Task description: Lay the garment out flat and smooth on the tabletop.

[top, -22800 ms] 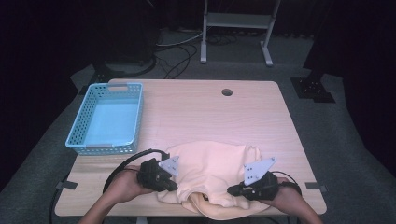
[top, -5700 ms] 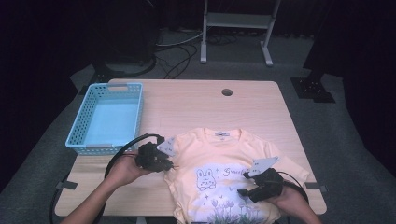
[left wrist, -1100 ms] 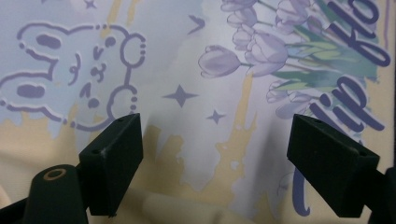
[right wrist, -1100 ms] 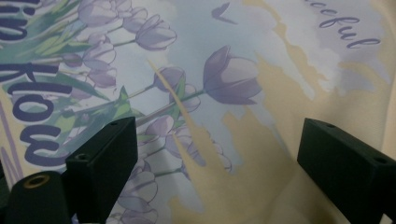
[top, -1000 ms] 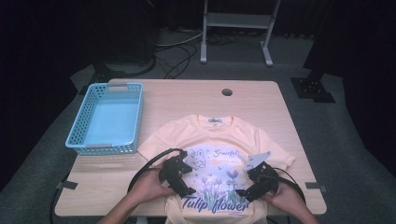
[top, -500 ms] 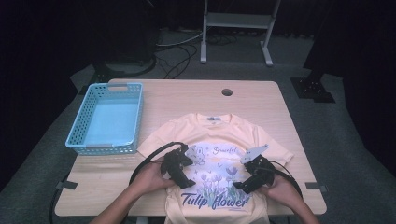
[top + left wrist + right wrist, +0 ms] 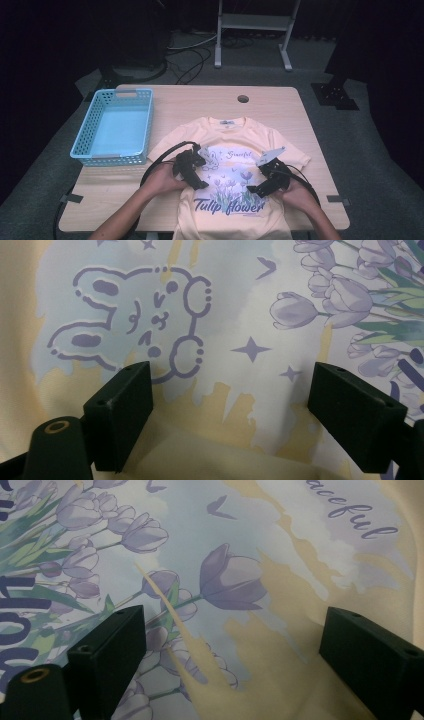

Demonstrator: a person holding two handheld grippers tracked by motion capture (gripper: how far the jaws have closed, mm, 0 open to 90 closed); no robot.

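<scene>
1. Bench [image 7: 310, 120]: a light wooden top with a round cable hole [image 7: 243, 99] near its far edge. It carries every item listed below.
2. T-shirt [image 7: 225, 132]: pale yellow, spread flat and face up on the near half of the bench, to the right of the basket, with the collar pointing toward the cable hole. The hem reaches the near edge of the bench. The chest print shows a bear outline, purple tulips and the words "Tulip Flower".
3. Basket [image 7: 112, 127]: light blue plastic with perforated walls, standing on the bench to the left of the T-shirt. Its near right corner lies just beside the left sleeve of the T-shirt.
4. Left gripper [image 7: 199, 181]: held in the person's left hand [image 7: 162, 179] over the left part of the T-shirt print. In the left gripper view [image 7: 235, 405] the jaws stand wide apart above the bear outline, with flat cloth between them and nothing clamped.
5. Right gripper [image 7: 255, 189]: held in the person's right hand [image 7: 295, 192] over the right part of the T-shirt print. In the right gripper view [image 7: 230, 655] the jaws stand wide apart above the tulips, one low crease of the T-shirt running between them, with nothing clamped.
</scene>
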